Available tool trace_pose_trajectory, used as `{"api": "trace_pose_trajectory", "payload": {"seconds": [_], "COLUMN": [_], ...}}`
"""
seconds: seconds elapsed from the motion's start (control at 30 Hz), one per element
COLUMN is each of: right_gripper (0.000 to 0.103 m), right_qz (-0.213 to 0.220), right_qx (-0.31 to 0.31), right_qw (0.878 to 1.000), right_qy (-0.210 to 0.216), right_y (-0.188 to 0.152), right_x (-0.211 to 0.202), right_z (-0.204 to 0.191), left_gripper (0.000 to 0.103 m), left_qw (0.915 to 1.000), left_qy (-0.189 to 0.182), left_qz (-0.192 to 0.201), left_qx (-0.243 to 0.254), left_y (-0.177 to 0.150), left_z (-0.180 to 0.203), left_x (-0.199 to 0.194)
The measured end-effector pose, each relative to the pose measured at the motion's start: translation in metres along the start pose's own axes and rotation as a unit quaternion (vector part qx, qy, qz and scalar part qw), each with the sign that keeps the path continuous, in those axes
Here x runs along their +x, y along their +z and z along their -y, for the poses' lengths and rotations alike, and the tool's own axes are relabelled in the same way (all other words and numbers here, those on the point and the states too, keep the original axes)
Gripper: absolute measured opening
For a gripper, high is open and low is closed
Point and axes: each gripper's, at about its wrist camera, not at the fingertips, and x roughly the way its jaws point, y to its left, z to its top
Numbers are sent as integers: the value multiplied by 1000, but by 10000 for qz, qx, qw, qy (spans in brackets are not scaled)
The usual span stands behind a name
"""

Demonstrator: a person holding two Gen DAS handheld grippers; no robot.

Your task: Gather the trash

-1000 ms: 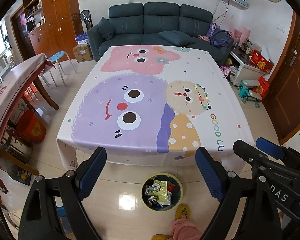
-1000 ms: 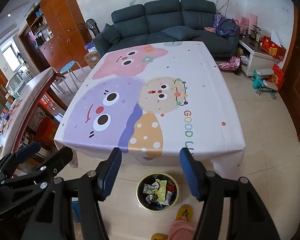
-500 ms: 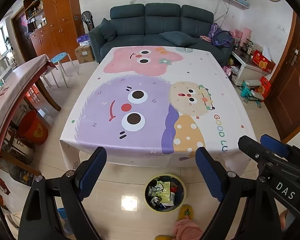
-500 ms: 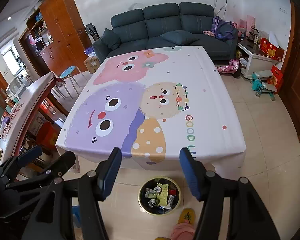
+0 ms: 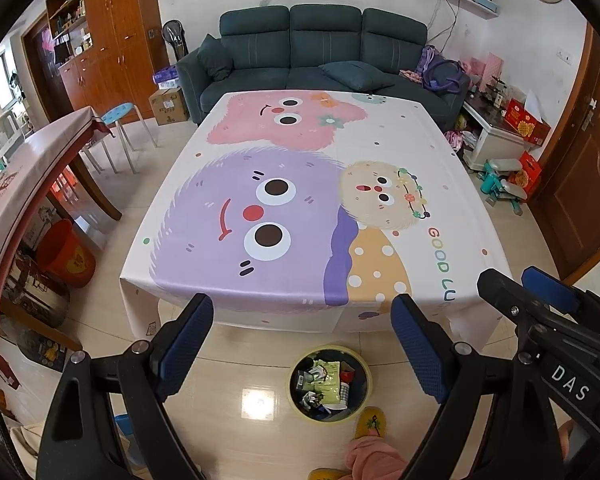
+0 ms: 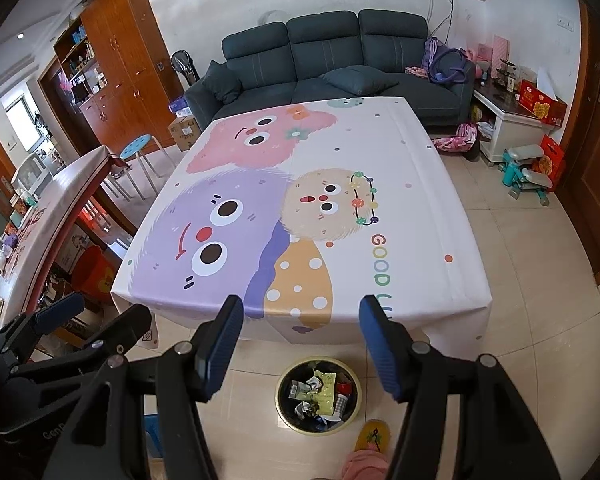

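Both hand-held grippers are seen from their own wrist cameras, poised above the near edge of a tabletop (image 5: 380, 136) covered by a white cartoon-printed cloth showing pink, purple and beige fuzzy faces. The left hand-held gripper (image 5: 302, 344) has its blue-padded jaws spread wide with nothing between them; the right hand-held gripper (image 6: 300, 346) is likewise wide open and empty, and appears at the right edge of the left wrist view as a black frame. The task's trash lies in a round, yellow-rimmed waste bin (image 5: 330, 384) standing on the glossy beige tiled floor (image 5: 228, 360) just in front of the tabletop's near edge, below and between the two grippers; crumpled wrappers, a pale green packet and a red scrap are visible inside it (image 6: 318, 394). No loose litter can be made out on the cloth, and none is evident on the visible floor around the bin. Judged from this, the collecting step appears complete or nearly so, with both tools idle after a deposit or at rest before a further search. A next move, if any remains, would call for scanning the surrounding floor and tabletop for remaining pieces, then lowering one open gripper over a piece and closing on it before carrying it above the bin. A yellow slipper (image 5: 370, 424) and a pink trouser leg (image 5: 370, 458) of the person stand just beside the bin
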Motion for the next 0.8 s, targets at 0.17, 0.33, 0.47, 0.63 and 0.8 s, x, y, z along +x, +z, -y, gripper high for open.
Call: {"api": "trace_pose_trajectory", "payload": {"seconds": [0.17,0.33,0.47,0.63,0.8], "right_gripper": [61,61,61,61,61], "right_qz": [22,71,85,82,86], "right_qx": [12,21,20,28,22], "right_qw": [10000,10000,10000,10000,10000], "right_qy": [-12,-27,-46,-46,-44], "right_y": [2,3,2,2,2], "right_x": [-2,-5,-8,-8,-7], "right_z": [0,1,1,1,1], "left_gripper": [89,89,89,89,89], "left_qw": [10000,10000,10000,10000,10000], "left_qy": [30,21,25,22,21], "left_qz": [39,56,60,57,59], "left_qx": [25,10,6,10,8], "left_y": [0,-1,-1,0,0], "left_z": [1,5,5,7,6], "left_x": [0,-3,-3,-5,-5]}}
